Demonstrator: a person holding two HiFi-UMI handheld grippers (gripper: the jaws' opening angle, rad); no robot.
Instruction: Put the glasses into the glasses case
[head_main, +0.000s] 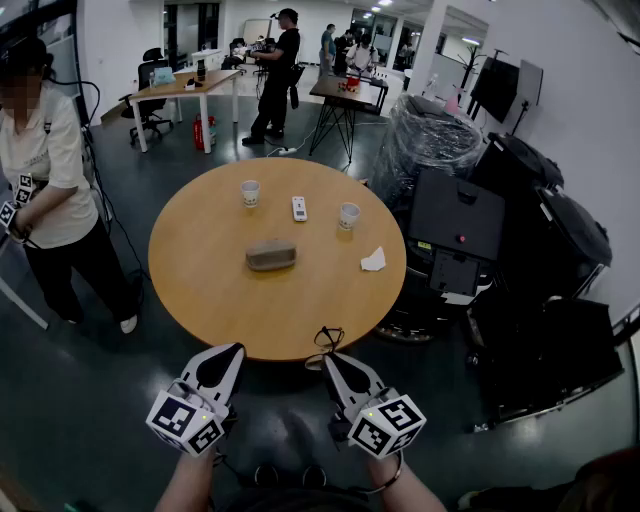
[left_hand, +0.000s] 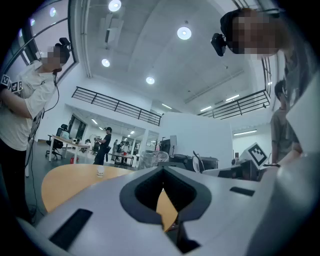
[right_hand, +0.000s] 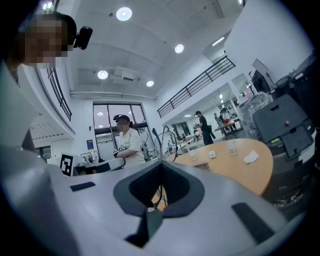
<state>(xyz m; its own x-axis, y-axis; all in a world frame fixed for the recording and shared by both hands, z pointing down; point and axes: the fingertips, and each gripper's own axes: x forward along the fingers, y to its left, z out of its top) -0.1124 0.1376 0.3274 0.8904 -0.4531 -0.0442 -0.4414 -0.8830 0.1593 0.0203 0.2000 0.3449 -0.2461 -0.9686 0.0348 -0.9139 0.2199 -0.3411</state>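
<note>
Glasses (head_main: 327, 340) with a thin dark wire frame are pinched at the tip of the right gripper (head_main: 333, 360), which is held level just short of the near rim of the round wooden table (head_main: 200, 290). In the right gripper view the two jaws are pressed together on the frame, and the thin wires of the glasses (right_hand: 159, 142) rise from the closed tips of the gripper (right_hand: 160, 164) in front of the tabletop.

The left gripper (head_main: 233, 352) is held beside it, to the left and apart from it, also level and pointing at the table. In the left gripper view its jaws (left_hand: 162, 171) meet at the tips with nothing between them; only the tabletop shows through the gap behind the tips.

The glasses case (head_main: 271, 256), a grey oblong, lies closed near the middle of the table, well apart from both grippers. Beyond it stand two paper cups, one to the left (head_main: 250, 192) and one to the right (head_main: 348, 215), with a white remote (head_main: 299, 208) between them. A crumpled tissue (head_main: 374, 260) lies to the right of the case, near the table's right edge.

A person (head_main: 45, 160) in a light shirt stands on the floor left of the table. Black equipment (head_main: 455, 230) is stacked to the table's right
</note>
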